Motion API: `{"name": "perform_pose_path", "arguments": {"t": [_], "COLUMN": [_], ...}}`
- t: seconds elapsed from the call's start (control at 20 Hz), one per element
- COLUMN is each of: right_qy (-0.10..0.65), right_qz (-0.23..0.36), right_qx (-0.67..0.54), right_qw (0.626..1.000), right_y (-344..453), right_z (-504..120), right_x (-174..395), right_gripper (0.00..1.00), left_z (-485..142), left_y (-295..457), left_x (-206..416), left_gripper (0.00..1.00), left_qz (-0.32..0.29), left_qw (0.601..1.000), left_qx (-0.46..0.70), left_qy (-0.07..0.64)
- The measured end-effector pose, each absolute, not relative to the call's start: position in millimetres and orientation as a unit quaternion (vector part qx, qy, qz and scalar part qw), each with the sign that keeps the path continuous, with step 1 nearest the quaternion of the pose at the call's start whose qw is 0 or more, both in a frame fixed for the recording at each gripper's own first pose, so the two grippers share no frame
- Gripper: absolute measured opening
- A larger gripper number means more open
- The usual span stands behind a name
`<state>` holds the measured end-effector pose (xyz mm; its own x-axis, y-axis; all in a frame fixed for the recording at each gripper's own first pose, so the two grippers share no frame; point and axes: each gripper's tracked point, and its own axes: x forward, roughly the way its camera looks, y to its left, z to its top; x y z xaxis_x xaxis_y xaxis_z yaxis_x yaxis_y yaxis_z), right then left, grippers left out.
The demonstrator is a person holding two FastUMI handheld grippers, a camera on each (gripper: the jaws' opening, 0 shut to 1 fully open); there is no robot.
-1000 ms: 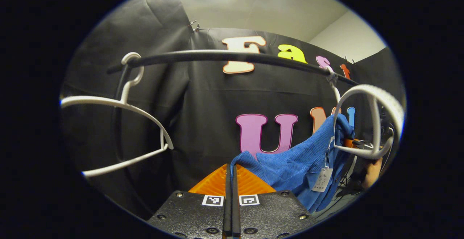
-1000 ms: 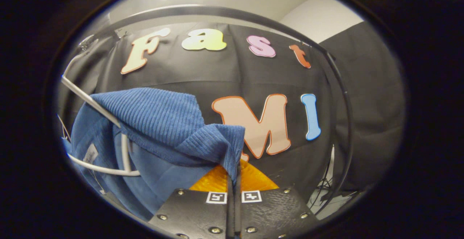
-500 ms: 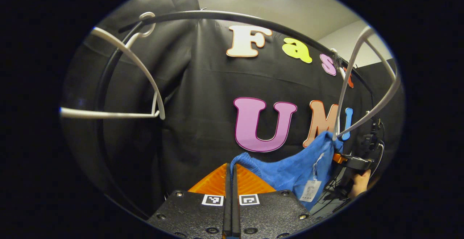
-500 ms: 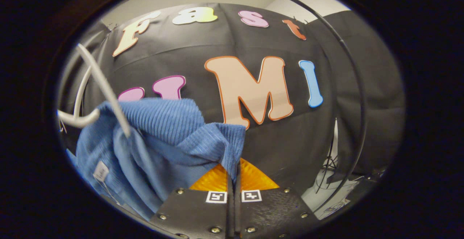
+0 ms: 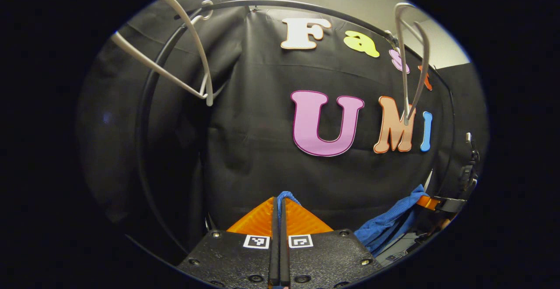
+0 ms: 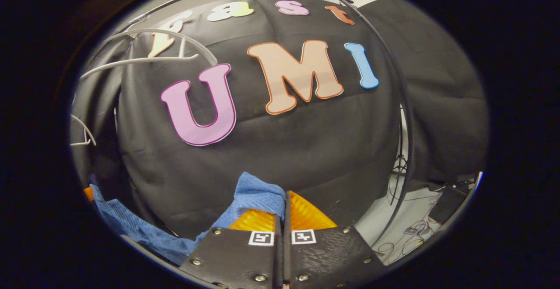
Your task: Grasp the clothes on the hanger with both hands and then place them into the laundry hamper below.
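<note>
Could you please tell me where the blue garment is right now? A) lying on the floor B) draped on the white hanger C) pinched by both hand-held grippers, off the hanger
C: the blue garment hangs between both shut hand-held grippers, while the hanger swings bare.

This is a small booth set up for trying things out, like a lab, not a real home. Black cloth (image 5: 245, 118) hangs as its wall. A thin black rail (image 5: 280, 5) curves across the top, with bare white hangers (image 5: 192, 61) on it. Loose cables (image 6: 411, 230) lie on the pale floor (image 6: 385, 232) at the side.
</note>
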<state>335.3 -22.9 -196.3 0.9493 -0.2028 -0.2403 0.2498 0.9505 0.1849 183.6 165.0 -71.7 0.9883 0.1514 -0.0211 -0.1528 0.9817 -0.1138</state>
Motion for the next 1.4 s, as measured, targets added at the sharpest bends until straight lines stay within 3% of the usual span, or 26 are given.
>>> {"name": "perform_pose_path", "arguments": {"t": [0.1, 0.4, 0.8, 1.05, 1.1, 1.15, 1.4], "right_qy": [0.104, 0.099, 0.088, 0.051, 0.043, 0.037, 0.015], "right_qz": [-0.110, -0.076, -0.076, -0.052, -0.047, -0.040, -0.023], "right_qx": [0.111, 0.115, 0.119, 0.111, 0.111, 0.113, 0.112], "right_qw": [0.982, 0.986, 0.986, 0.991, 0.992, 0.992, 0.993], "right_y": [-15, 6, -1, 8, 10, 13, 16], "right_z": [-187, -158, -124, -83, -76, -69, -48], "right_x": [312, 246, 167, 148, 148, 149, 150], "right_gripper": [0.04, 0.01, 0.00, 0.00, 0.05, 0.01, 0.01], "left_z": [-68, -56, -14, 7, 10, 14, 34], "left_y": [168, 153, 85, 48, 40, 31, -6], "left_x": [169, 131, 88, 87, 88, 89, 104], "left_gripper": [0.01, 0.01, 0.01, 0.02, 0.01, 0.01, 0.01], "left_qz": [0.086, 0.081, 0.020, 0.001, -0.002, -0.007, -0.028], "left_qw": [0.994, 0.993, 0.996, 0.995, 0.995, 0.995, 0.994], "left_qx": [-0.060, -0.076, -0.060, -0.061, -0.057, -0.055, -0.044], "left_qy": [-0.007, -0.030, -0.064, -0.077, -0.079, -0.082, -0.101]}}
